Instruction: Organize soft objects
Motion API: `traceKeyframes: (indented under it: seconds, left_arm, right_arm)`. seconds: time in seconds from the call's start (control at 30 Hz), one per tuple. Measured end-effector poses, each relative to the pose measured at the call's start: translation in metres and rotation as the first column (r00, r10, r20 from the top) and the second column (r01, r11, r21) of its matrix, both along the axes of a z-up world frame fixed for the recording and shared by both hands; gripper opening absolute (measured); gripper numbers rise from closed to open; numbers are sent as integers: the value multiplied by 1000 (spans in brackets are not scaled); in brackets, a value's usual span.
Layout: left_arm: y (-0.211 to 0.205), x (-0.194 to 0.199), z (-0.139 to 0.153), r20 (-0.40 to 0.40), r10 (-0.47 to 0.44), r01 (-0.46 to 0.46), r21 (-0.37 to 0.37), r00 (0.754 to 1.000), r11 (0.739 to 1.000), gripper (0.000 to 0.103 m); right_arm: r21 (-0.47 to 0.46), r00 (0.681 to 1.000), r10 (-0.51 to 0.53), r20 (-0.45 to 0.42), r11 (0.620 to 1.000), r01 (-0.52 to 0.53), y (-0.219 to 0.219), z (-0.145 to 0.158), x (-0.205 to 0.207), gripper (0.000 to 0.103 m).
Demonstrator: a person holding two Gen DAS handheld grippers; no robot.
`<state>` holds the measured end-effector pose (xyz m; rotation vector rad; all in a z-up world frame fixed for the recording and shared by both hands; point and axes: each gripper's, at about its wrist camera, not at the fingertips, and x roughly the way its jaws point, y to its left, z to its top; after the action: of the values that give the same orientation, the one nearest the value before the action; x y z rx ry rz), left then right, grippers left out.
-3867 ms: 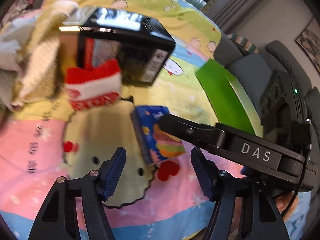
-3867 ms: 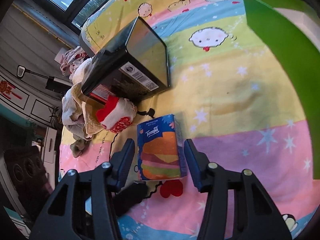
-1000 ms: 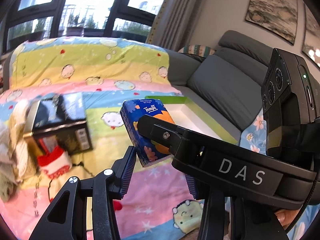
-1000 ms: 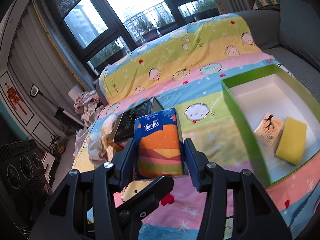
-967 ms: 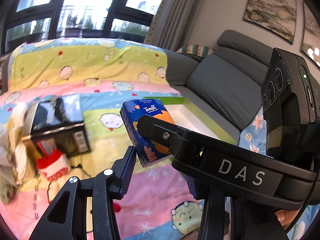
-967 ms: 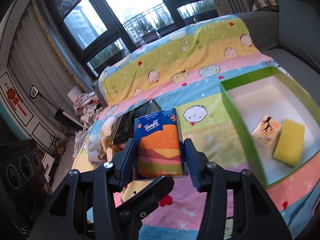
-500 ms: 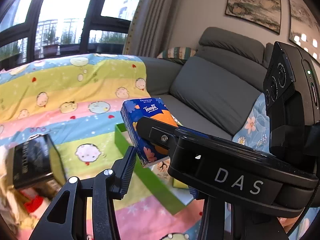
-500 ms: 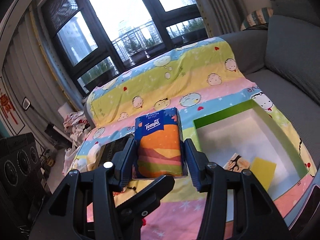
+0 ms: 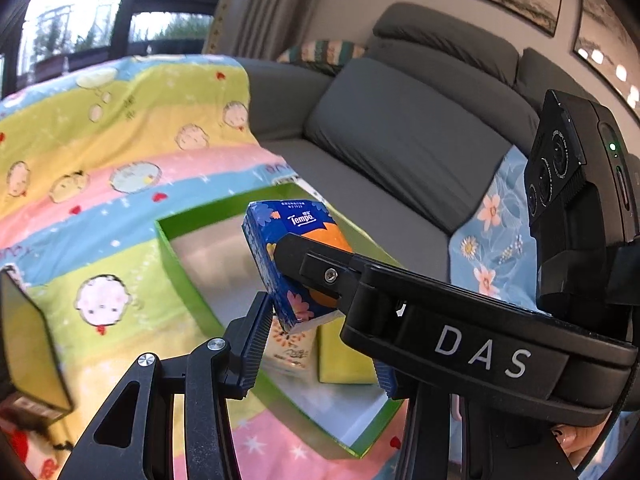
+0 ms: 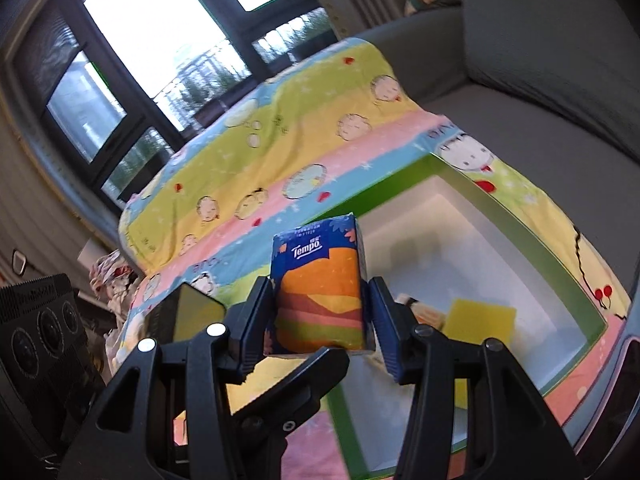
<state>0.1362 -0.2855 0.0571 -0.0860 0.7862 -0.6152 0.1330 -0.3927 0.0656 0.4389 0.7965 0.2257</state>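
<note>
A blue and orange Tempo tissue pack (image 10: pixel 320 296) stands upright between the pads of my right gripper (image 10: pixel 318 308), which is shut on it. It hangs above the near left part of a green box (image 10: pixel 516 216) with a white inside. In the box lie a yellow sponge (image 10: pixel 480 316) and a small patterned pack (image 10: pixel 424 312). In the left wrist view the tissue pack (image 9: pixel 288 232) shows over the box (image 9: pixel 172 248), and the right gripper's black housing (image 9: pixel 460 344) crosses in front. My left gripper (image 9: pixel 320 344) stands open and empty below the pack.
The box rests on a striped cartoon blanket (image 10: pixel 304 152) over a grey sofa (image 9: pixel 400 140). A black glossy box (image 10: pixel 188 316) and a red and white sock (image 9: pixel 24 456) lie to the left. Crumpled clothes (image 10: pixel 112 276) and a black speaker (image 10: pixel 40 320) stand further left.
Both grippers have swung to the right, away from the black box and over the green box. The tissue pack has stayed in the right gripper.
</note>
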Motion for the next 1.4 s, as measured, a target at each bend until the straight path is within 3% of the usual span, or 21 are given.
traceKeyframes:
  seconds: [0.8,1.4]
  left_arm:
    - [-40,37,-51,-213,-102,107,16,972,994,47]
    - [-53,41,-57,-218,-92,120,117,971,986,47]
  right_arm:
    - [42,971,-123,-204,990,134,-41,-50,15,50]
    - [63,958,-135,-253,986,155,-49,-65,21,49]
